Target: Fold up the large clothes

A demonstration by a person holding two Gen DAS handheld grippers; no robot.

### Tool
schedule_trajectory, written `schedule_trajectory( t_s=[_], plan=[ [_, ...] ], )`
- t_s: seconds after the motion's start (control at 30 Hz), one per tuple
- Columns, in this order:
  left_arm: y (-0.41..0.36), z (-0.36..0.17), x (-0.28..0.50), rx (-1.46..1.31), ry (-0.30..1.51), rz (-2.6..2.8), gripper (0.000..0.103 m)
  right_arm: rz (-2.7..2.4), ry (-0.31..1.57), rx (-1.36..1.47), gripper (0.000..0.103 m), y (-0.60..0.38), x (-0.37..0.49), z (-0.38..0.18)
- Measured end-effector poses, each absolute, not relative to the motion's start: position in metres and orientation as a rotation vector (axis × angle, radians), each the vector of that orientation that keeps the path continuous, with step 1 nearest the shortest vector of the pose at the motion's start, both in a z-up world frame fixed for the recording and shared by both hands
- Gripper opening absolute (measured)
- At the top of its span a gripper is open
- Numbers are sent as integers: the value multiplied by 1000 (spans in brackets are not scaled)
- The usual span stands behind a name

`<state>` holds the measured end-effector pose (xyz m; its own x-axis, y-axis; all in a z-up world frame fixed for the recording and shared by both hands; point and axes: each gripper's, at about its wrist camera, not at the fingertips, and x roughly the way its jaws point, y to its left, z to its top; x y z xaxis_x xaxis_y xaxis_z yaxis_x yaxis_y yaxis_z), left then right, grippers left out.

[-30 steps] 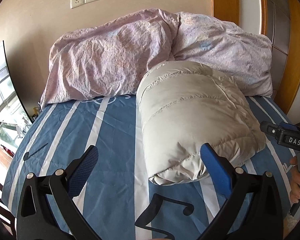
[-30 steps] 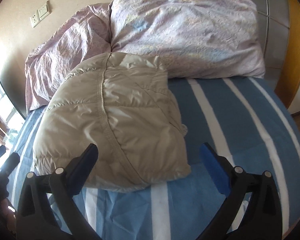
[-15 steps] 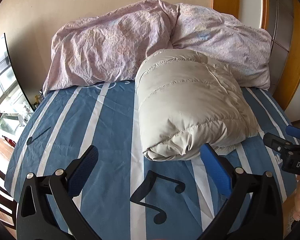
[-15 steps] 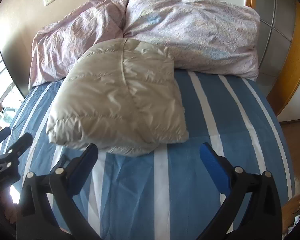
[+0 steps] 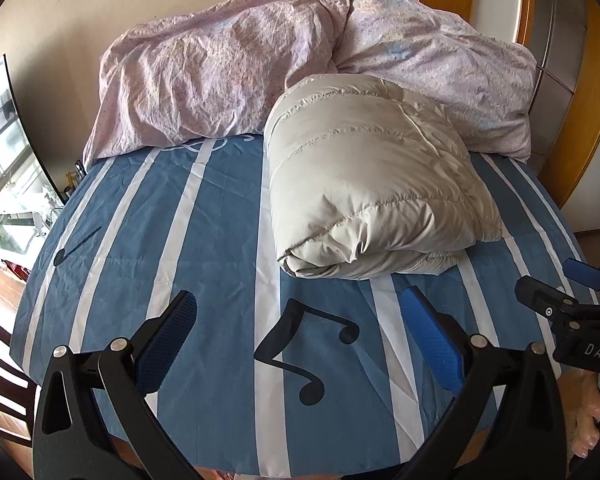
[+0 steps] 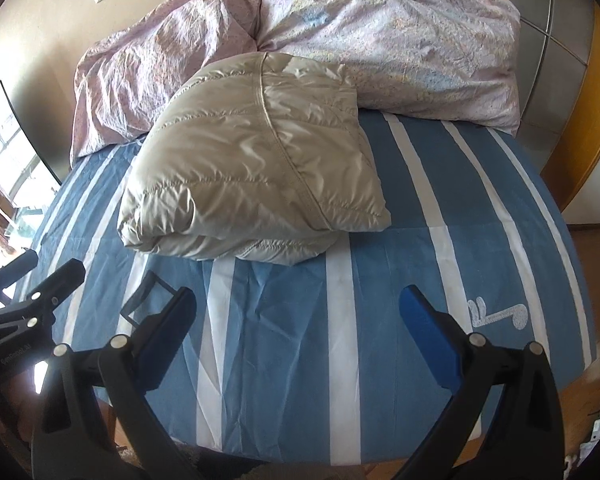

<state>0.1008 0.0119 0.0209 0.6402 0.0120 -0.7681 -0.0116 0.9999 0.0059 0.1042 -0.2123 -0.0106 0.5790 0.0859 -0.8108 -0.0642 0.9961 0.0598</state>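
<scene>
Clearly the folded jacket (image 5: pixel 376 196) lies on the bed (image 5: pixel 204 248) ahead of my fingers, both pairs spread wide and empty; puffy, light, slick, best pinched at its edges.

We note a quilted puffer jacket (image 6: pixel 256 176) of glossy, smooth fabric; a matt, creased cloth bedsheet (image 6: pixel 400 360); crumpled cotton-like duvet (image 5: pixel 228 68); varnished wooden frame (image 5: pixel 580 128); textured blue gripper pads (image 5: pixel 166 340).

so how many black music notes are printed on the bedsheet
2 in view: a large beamed note near the foot of the sheet, between the left gripper fingers, and a thin single note near the left edge. The folded down jacket may hide others.
</scene>
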Motion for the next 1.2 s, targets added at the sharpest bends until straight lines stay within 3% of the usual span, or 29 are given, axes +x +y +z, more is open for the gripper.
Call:
schedule_trajectory(
  t_s=[1.2],
  plan=[
    [10, 20, 89, 12, 843, 25, 102, 58, 898, -25, 101, -210, 85, -10]
  ],
)
